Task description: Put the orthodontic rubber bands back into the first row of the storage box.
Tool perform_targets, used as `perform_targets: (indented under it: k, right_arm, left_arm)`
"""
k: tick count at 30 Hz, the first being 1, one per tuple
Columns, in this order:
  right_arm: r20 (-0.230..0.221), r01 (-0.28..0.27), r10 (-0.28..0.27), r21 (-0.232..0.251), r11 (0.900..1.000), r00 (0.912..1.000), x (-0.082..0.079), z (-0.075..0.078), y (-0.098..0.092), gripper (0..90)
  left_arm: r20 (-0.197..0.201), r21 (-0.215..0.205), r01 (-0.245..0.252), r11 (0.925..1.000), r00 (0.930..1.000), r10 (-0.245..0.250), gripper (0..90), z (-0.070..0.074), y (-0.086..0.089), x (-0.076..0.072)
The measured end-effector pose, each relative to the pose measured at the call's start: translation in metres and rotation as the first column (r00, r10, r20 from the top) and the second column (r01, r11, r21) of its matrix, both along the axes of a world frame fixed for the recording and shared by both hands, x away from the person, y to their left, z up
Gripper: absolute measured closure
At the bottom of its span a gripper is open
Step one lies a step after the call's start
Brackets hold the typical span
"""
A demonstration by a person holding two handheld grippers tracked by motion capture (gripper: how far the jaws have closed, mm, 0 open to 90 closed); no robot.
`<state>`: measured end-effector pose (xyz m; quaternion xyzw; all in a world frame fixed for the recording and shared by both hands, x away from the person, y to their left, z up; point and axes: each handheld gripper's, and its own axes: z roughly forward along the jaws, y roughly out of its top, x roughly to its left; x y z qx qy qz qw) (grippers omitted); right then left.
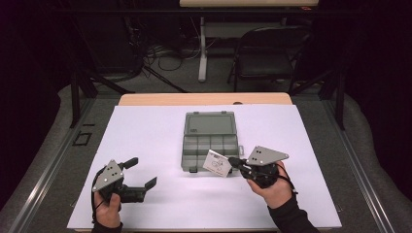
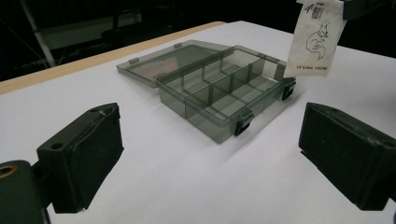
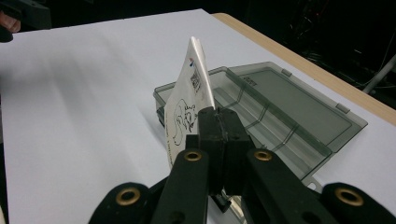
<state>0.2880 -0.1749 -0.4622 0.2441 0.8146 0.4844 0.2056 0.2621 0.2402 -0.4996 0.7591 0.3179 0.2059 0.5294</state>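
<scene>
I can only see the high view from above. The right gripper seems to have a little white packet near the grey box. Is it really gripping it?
Observer: Yes. In the right gripper view the right gripper has its jaws pressed together on one edge of the white packet.
Operator: Is there anything printed on the packet?
Observer: The left gripper view shows a line drawing of a small animal, like a fox or squirrel, with a line of text under it that is too small to read.
Operator: Is the box empty?
Observer: In the left gripper view the compartment box, lid laid back flat, shows nothing in the compartments that face the camera.
Operator: And the left gripper?
Observer: The left gripper has its jaws wide apart with only bare white table between them.
</scene>
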Motion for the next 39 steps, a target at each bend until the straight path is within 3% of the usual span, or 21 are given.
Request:
perform_targets:
  k: [6,26,39]
  right_arm:
    - [0.008,0.012,-0.012,-0.011,1.000,0.9999,0.010,0.006,-0.001,90.0]
    - [-0.011,0.053,-0.054,-0.061,0.997,0.9985,0.072,0.023,0.008,90.0]
    - [-0.035,0.074,-0.076,-0.068,0.995,0.9965,0.094,0.023,0.012,90.0]
  left_arm:
    - [0.003,-0.003,0.001,1.0000,1.0000,-0.001,6.3,0.000,0.000,0.000]
    - [0.000,-0.008,-0.002,1.0000,1.0000,0.002,6.3,0.000,0.001,0.000]
    - [-0.003,-0.004,0.002,1.0000,1.0000,-0.002,6.3,-0.001,0.000,0.001]
